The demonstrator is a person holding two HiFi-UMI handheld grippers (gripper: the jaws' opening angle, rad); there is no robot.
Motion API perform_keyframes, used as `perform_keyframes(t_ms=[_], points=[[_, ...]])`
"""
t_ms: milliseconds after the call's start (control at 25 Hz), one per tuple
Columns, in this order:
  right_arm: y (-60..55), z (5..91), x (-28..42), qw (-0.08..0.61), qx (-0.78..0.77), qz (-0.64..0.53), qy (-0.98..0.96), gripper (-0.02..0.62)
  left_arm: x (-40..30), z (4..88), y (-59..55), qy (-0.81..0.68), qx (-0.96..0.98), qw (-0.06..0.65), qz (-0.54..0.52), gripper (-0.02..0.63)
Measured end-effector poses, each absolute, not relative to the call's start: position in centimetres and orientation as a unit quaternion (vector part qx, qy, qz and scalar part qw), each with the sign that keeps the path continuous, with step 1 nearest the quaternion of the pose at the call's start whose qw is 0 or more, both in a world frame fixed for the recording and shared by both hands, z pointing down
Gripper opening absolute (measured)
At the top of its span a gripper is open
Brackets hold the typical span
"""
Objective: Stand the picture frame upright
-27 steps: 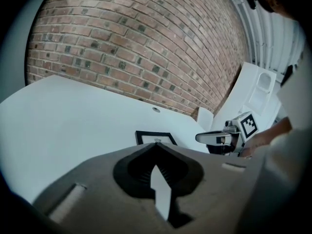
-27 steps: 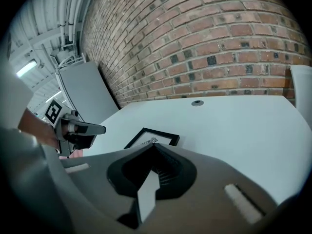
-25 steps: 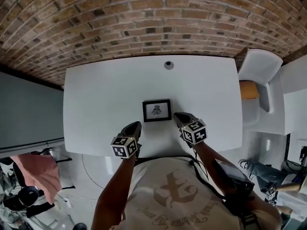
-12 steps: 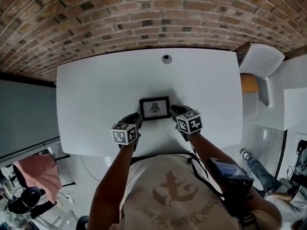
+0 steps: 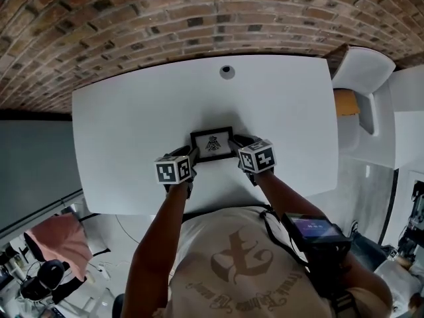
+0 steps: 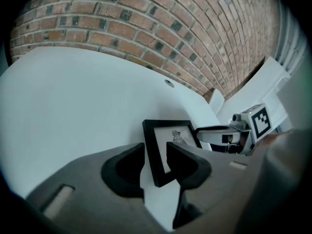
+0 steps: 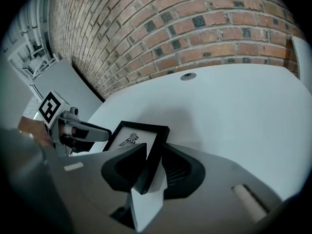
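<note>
While the person is leaning over it, the big white table (image 5: 132,124) is sitting against a red brick wall (image 5: 199,12), and a white chair (image 5: 361,85) is waiting at its right end. Near the front edge of the table, the picture frame (image 5: 212,144) is lying flat on its back, face up. A little black bird drawing (image 6: 179,138) is showing inside it.

The left gripper (image 6: 155,151) is reaching down to the frame's left side. The right gripper (image 7: 155,152) is reaching down to its right side. Both pairs of jaws have just been opening, and they are standing wide apart. Each pair is sitting over 1 black side bar of the frame, close to the corner nearest the person. 1 jaw is going outside the bar and 1 jaw is going over the glass. The pads are not squeezing, so neither gripper is holding anything.

I think this is the getting-ready-to-grab step, and the frame is not standing up yet. Next, the 2 grippers are going to need to close on the side bars together. Then they need to tip the far edge up slowly while the near edge is staying on the table. No view is showing a stand on the back.
</note>
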State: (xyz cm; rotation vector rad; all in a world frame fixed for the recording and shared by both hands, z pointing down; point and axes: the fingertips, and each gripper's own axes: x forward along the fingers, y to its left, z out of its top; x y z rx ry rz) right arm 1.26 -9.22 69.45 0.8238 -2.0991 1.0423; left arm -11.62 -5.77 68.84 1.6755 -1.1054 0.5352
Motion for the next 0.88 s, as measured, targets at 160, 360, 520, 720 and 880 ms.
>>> perform_keyframes(t_ms=[160, 360, 520, 720, 880], points=[[-9.3, 70.0, 1.1, 0.329, 0.313, 0.401, -0.795, 0.106, -11.0, 69.6, -5.5, -0.449, 0.687, 0.521, 0.234, 0.152], [-9.4, 69.9, 1.0, 0.334, 0.314, 0.396, -0.795, 0.106, -11.2, 70.1, -5.3, -0.455, 0.681, 0.517, 0.248, 0.127], [-9.3, 70.0, 0.8, 0.349, 0.311, 0.381, -0.797, 0.112, -11.3, 70.3, -5.3, -0.458, 0.681, 0.505, 0.267, 0.109], [-9.1, 70.2, 0.6, 0.352, 0.314, 0.383, -0.794, 0.112, -11.4, 70.3, -5.3, -0.466, 0.685, 0.492, 0.267, 0.101], [-9.0, 70.2, 0.7, 0.349, 0.315, 0.384, -0.795, 0.107, -11.4, 70.3, -5.3, -0.468, 0.686, 0.495, 0.257, 0.097]])
